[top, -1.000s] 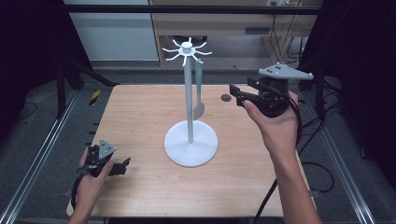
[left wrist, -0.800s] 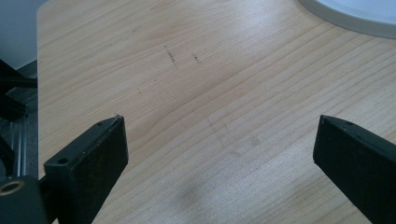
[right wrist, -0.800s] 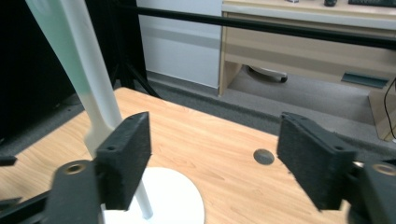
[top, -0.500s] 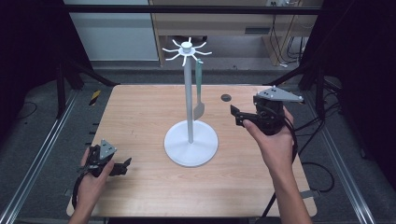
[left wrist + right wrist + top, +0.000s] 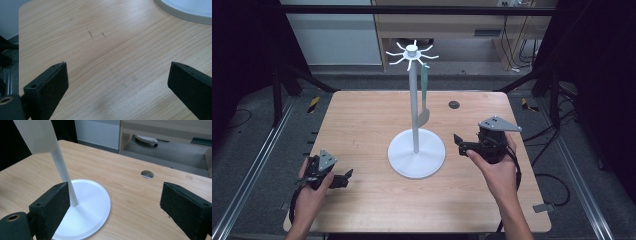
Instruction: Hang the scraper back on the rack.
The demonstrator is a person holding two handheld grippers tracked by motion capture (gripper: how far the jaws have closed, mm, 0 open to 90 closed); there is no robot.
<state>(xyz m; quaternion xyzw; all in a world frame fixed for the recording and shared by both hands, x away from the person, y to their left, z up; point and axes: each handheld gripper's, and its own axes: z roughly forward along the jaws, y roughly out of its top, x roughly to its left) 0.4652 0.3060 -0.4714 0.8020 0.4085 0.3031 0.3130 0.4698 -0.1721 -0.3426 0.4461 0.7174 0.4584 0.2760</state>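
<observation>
Right hand: is being held low over the bench point(image 5: 362, 115), right of the stand point(image 5: 416, 150), with the forearm coming in from the bottom edge of the high view.
Right gripper point(image 5: 460, 143): is being pointed left, toward the stand's base; the grey plate is being carried on top and the cable is being trailed back past the wrist.
Right fingers point(image 5: 50, 206): are being kept released and wide apart; they have just been opening, and nothing is being grasped between them. In the right gripper view the stand's pole point(image 5: 65, 178) and white base are being framed just behind the one finger.
Left hand: is being rested at the near left corner of the bench, knuckles up.
Left gripper point(image 5: 343, 178): is being pointed right, toward the stand but well apart from it.
Left fingers point(image 5: 48, 82): are being kept released and wide apart over bare wood, with nothing between them.
Stand: is being left upright at the middle of the bench, with a pale green spatula point(image 5: 424, 97) being hung from one of its top arms.
Change, right hand: is being seen lower and nearer the base than a second ago, when it was being held up beside the pole.
Change, left hand: is being kept in the same place.
Change, stand: is being left unmoved.
</observation>
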